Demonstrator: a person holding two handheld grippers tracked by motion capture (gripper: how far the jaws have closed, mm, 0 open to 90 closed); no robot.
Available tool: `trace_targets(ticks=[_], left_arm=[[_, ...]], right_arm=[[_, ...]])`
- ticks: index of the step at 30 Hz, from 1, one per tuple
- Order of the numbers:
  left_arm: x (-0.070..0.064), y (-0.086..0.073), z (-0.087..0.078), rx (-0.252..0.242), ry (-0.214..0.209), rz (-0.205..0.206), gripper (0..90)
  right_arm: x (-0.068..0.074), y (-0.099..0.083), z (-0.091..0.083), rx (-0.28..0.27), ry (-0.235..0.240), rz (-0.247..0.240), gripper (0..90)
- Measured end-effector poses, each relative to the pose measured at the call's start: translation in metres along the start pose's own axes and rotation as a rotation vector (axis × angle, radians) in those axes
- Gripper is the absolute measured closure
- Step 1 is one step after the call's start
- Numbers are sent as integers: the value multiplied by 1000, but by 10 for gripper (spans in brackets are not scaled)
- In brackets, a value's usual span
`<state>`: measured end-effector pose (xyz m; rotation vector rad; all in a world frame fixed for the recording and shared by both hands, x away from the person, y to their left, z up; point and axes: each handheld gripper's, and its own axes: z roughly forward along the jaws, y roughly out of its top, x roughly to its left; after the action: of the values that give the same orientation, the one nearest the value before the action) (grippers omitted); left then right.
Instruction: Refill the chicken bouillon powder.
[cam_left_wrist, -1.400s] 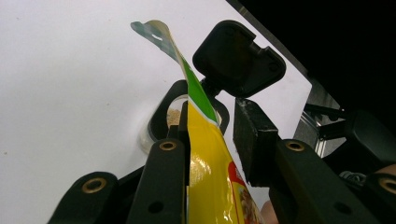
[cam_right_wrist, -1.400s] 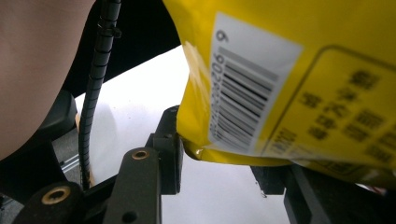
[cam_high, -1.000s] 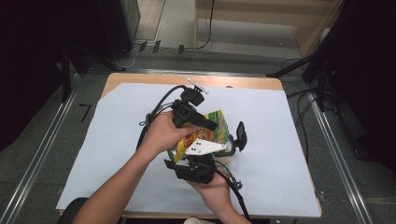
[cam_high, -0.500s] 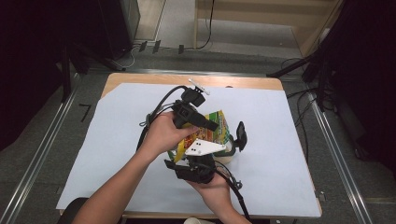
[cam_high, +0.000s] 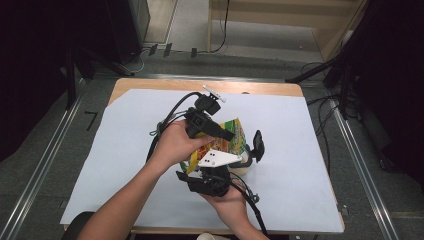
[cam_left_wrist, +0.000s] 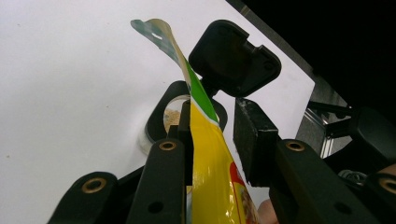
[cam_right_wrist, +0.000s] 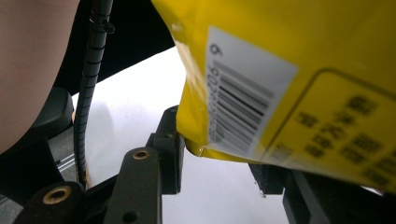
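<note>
High view shows the left gripper (cam_high: 227, 136) and right gripper (cam_high: 227, 165) meeting over a yellow snack pouch (cam_high: 235, 135) held above an open jar (cam_high: 248, 163) on the white table cover (cam_high: 310, 150). Left jaws stand apart around the pouch's top, one touching it; whether the right jaws, spread under its barcoded bottom corner, grip it, I cannot tell. Pouring well probably means keeping the torn mouth centred over the jar and tilting slowly.

Yellow snack pouch (cam_right_wrist: 299, 70): white barcode label on back, digits partly readable, "9" at one end, then "206" alongside bars. Framed text panel beside barcode blurred, unreadable. Pouch front print in high view too small to read.
</note>
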<state>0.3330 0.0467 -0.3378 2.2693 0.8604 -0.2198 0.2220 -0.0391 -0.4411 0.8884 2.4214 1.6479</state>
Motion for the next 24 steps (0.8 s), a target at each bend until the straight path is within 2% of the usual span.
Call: trace_targets(ticks=[7,24], left_arm=[[-5,0,-1,0,14,13,730],[-2,0,0,3,7,2,733]], right_arm=[[0,0,0,0,0,0,616],[0,0,0,2,-2,-6,615]])
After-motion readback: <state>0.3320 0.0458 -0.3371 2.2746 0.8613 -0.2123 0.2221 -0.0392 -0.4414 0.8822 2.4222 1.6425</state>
